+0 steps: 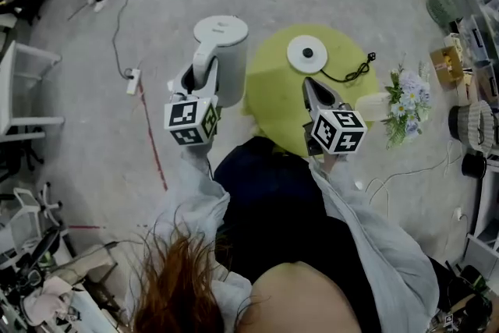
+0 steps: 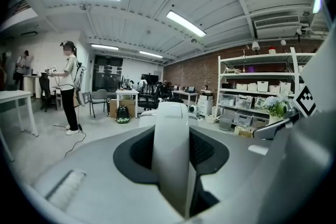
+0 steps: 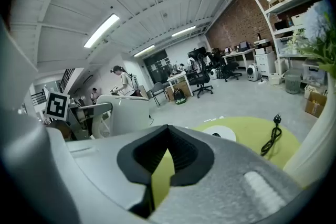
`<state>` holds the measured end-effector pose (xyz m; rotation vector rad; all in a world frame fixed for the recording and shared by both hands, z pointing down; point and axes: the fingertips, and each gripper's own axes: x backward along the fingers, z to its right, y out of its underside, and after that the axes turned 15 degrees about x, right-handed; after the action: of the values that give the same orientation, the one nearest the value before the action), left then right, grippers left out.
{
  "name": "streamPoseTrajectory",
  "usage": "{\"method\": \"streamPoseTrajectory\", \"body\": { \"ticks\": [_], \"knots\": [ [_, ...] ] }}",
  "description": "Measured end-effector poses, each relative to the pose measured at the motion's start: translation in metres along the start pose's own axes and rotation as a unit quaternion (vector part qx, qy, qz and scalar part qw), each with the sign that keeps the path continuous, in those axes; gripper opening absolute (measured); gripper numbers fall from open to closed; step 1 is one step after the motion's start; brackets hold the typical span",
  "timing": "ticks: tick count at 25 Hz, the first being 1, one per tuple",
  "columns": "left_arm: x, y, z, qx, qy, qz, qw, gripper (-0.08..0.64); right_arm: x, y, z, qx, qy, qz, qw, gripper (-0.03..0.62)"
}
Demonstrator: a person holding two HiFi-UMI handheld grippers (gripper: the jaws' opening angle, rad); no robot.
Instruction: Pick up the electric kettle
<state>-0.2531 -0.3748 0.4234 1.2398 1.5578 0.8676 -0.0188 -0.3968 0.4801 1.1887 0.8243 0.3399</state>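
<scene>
The white electric kettle is off its base and hangs by the left edge of the yellow-green round table. My left gripper is shut on the kettle's white handle, which fills the gap between the dark pads. The round white kettle base lies on the table with its black cord beside it. My right gripper hovers over the table just in front of the base, shut with nothing in it. In the right gripper view the kettle shows at the left and the base ahead.
A bunch of pale flowers stands at the table's right side. A power strip with a cable lies on the floor to the left. Shelves and boxes line the right wall. A person stands far off.
</scene>
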Motion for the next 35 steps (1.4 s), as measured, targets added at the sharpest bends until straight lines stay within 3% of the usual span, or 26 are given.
{"method": "streamPoseTrajectory", "body": {
  "ticks": [9, 15, 35],
  "knots": [
    [0.045, 0.017, -0.036, 0.028, -0.064, 0.007, 0.9976, 0.156, -0.014, 0.003, -0.016, 0.019, -0.032, -0.010, 0.999, 0.002],
    [0.068, 0.034, -0.045, 0.040, -0.087, 0.002, 0.9954, 0.156, -0.016, 0.001, -0.020, 0.043, -0.043, -0.009, 0.998, 0.002],
    [0.079, 0.040, -0.041, 0.051, -0.085, 0.000, 0.9950, 0.156, -0.008, -0.003, -0.028, 0.061, -0.044, -0.008, 0.997, 0.002]
  ]
}}
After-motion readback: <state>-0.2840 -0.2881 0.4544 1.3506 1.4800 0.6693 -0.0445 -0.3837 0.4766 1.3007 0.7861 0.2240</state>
